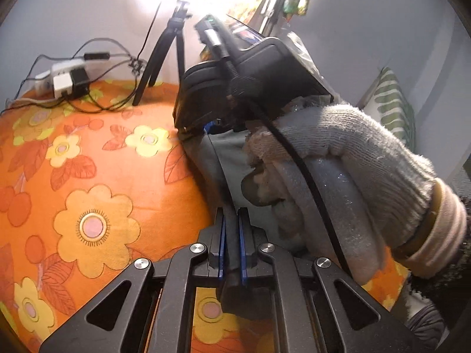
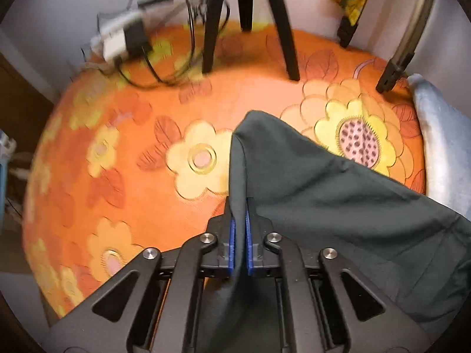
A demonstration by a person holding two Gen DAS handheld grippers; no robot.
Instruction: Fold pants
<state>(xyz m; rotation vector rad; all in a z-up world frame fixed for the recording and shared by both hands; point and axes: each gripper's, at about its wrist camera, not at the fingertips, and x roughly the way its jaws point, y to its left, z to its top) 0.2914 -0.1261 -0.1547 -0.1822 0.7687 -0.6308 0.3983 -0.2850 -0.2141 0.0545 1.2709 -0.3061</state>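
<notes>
Dark grey-green pants (image 2: 338, 200) lie on the orange flowered tabletop (image 2: 147, 147) and spread toward the right and near edge. My right gripper (image 2: 239, 209) points steeply down and is shut on a raised fold of the pants at their left edge. In the left wrist view my left gripper (image 1: 231, 219) is shut on a strip of the same dark pants (image 1: 228, 153). This strip runs up to the right tool's black housing (image 1: 259, 67), held by a hand in a grey knit glove (image 1: 353, 147). That hand hides most of the pants there.
A black tripod (image 2: 244, 14) stands at the back of the table. Left of it is a power strip with plugs and tangled cables (image 2: 123, 38). A pale blue cloth (image 2: 441, 147) lies at the right edge. A green striped cushion (image 1: 391, 103) lies beyond the table.
</notes>
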